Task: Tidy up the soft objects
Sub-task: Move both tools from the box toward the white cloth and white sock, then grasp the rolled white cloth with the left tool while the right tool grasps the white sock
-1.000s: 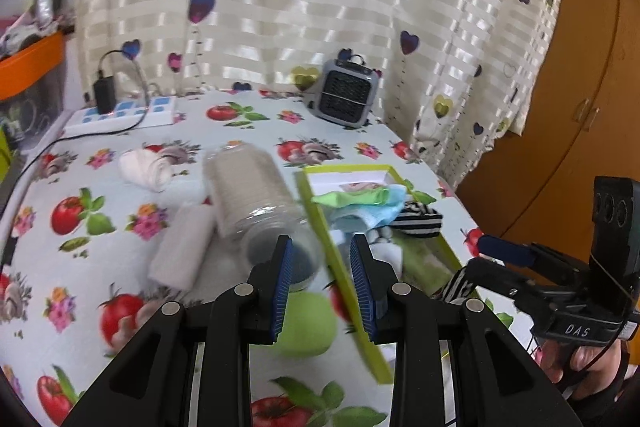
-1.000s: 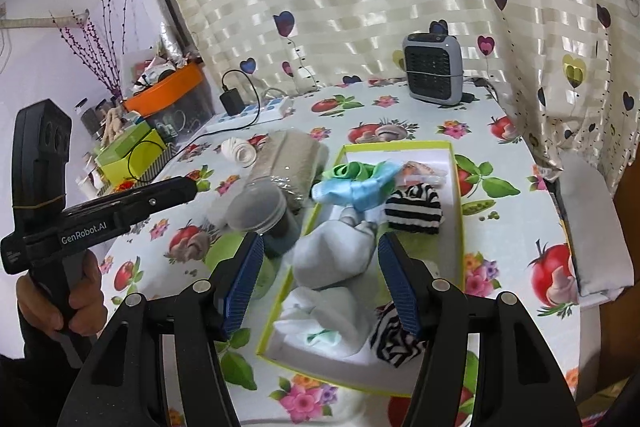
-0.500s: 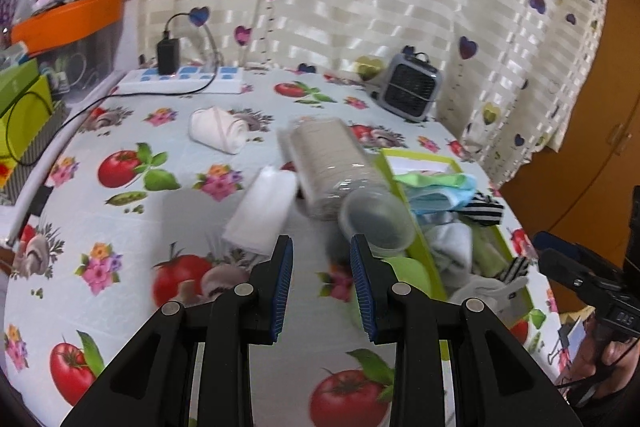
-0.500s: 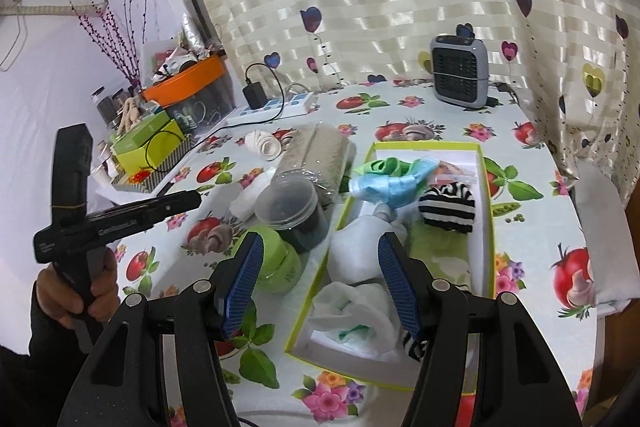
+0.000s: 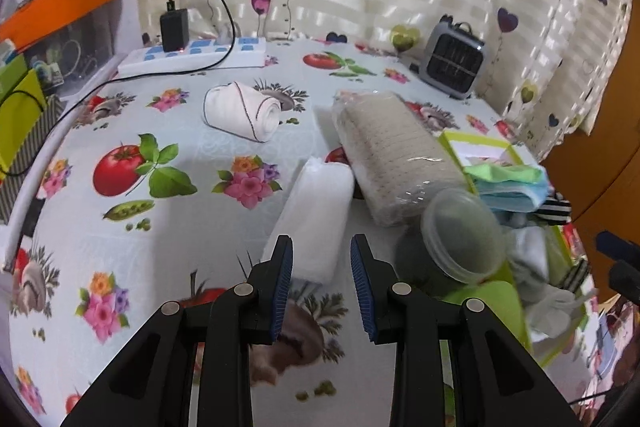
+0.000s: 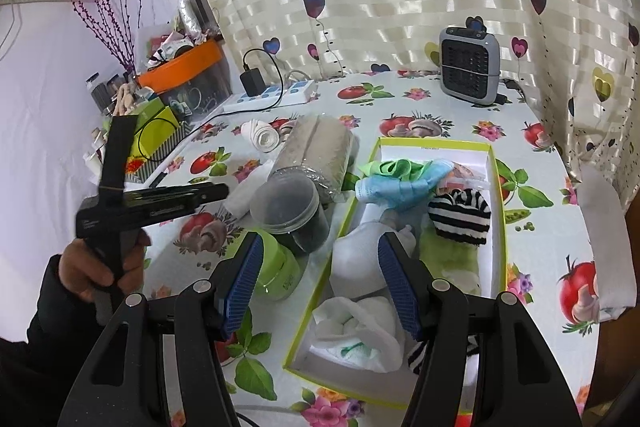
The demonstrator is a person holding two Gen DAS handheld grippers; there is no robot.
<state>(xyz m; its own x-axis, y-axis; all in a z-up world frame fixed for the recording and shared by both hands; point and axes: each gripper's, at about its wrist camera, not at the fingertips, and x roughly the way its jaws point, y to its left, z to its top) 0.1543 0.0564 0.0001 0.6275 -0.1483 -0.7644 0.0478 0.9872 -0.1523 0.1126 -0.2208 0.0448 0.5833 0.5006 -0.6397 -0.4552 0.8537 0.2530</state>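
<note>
Left gripper (image 5: 321, 269) — jaws parted, nothing between the blue ribbed pads — is shown above the near end of a folded white cloth pad (image 5: 316, 215), which lies flat on the fruit-printed tablecloth (image 5: 180, 227), beside a plastic-wrapped beige roll (image 5: 394, 155). The pad is judged light, limp and easily creased; a pinch across its narrow near end, where the layers stack, is judged the surest hold, though the far end may droop when lifted. Farther back, a rolled white cloth with a dark edge stripe (image 5: 242, 111) is seen lying apart — soft but firmer, best taken across its middle. Right gripper (image 6: 318, 277), likewise parted and empty, is shown over the yellow-rimmed box (image 6: 498, 211) of socks.
</note>
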